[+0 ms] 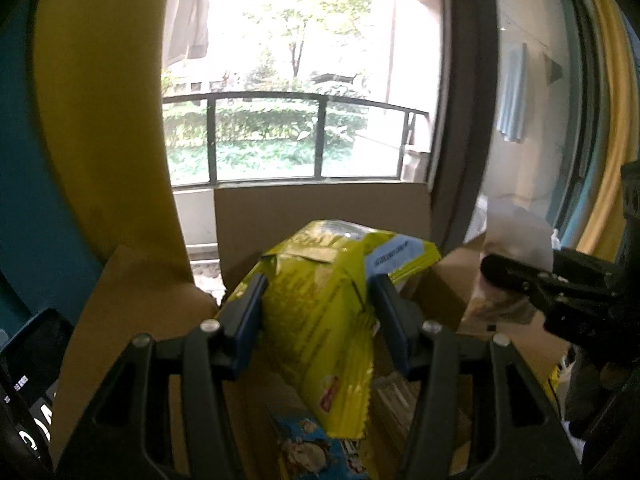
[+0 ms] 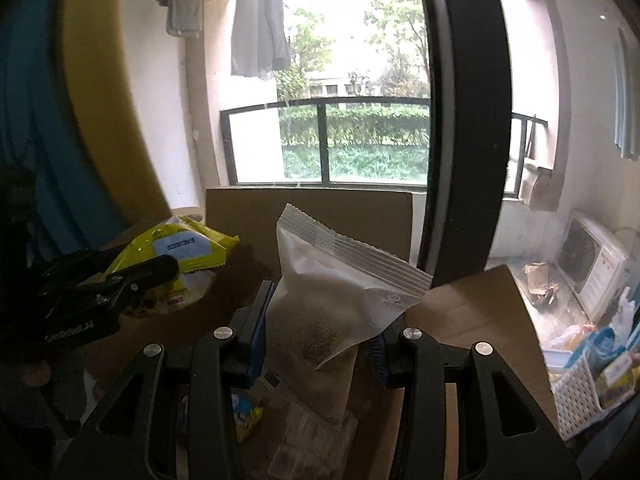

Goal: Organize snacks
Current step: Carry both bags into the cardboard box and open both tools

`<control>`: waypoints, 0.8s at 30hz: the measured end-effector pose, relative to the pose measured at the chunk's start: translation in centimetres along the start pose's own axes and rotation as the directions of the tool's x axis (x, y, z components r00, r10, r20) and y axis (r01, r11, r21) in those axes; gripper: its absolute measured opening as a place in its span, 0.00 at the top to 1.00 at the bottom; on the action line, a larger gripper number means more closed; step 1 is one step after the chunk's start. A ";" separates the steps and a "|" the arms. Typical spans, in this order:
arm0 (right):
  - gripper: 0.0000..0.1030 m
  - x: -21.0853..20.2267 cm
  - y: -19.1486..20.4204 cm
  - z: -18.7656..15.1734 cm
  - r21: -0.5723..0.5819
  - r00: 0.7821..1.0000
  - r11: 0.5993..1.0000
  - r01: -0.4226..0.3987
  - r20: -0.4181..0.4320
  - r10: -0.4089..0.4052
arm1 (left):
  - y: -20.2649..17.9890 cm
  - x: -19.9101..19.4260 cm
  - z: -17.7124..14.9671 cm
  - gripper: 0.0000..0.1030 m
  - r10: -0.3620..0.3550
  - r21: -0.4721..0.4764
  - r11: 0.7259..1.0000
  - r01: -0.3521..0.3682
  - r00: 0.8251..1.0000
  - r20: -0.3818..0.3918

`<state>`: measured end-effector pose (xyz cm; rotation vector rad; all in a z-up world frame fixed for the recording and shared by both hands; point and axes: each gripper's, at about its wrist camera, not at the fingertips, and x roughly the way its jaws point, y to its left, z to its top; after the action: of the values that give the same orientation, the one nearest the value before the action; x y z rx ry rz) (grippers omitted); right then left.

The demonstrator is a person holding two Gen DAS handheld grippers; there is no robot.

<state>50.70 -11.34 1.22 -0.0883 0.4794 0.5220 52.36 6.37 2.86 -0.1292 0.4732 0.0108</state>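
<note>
My left gripper (image 1: 318,294) is shut on a yellow-green snack bag (image 1: 320,320), which hangs between its blue pads above an open cardboard box (image 1: 320,208). In the right wrist view the same yellow-green snack bag (image 2: 188,248) shows at the left with the left gripper (image 2: 120,284) on it. My right gripper (image 2: 324,308) is shut on a clear zip bag (image 2: 336,292) with dark grains inside, held upright over the cardboard box (image 2: 308,208). The right gripper (image 1: 520,280) appears at the right edge of the left wrist view. Several snack packs lie in the box below.
A blue snack pack (image 1: 308,448) lies in the box bottom. A white basket (image 2: 580,392) of packets stands at the right. Box flaps (image 2: 480,308) stick up on both sides. A glass door with a dark frame (image 2: 460,120) is just behind the box, and yellow curtains (image 1: 100,120) hang left.
</note>
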 end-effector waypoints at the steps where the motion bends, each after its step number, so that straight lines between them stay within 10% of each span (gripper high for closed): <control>1: 0.57 0.6 0.0 0.3 0.000 1.000 1.000 0.001 -0.005 -0.001 | 0.2 0.3 0.1 0.45 0.004 -0.008 1.000 -0.004 1.000 -0.004; 5: 0.54 2.5 0.4 1.0 0.004 1.000 1.000 0.026 -0.004 -0.026 | 1.1 0.8 0.1 0.21 0.011 -0.046 0.999 -0.011 1.000 -0.006; 10: 0.24 2.4 1.0 0.9 -0.012 0.999 0.998 0.055 0.004 -0.055 | 2.0 0.0 -0.3 0.19 0.016 -0.069 0.997 -0.016 1.000 0.005; 24: 0.23 -2.6 2.5 0.6 -0.045 0.998 0.997 0.064 0.027 -0.063 | 0.2 -6.0 -0.1 0.19 0.022 -0.019 1.000 -0.021 0.998 0.065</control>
<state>47.71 -10.21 3.05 -0.1405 0.4383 0.4715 46.93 6.70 5.51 -0.1416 0.4089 0.0406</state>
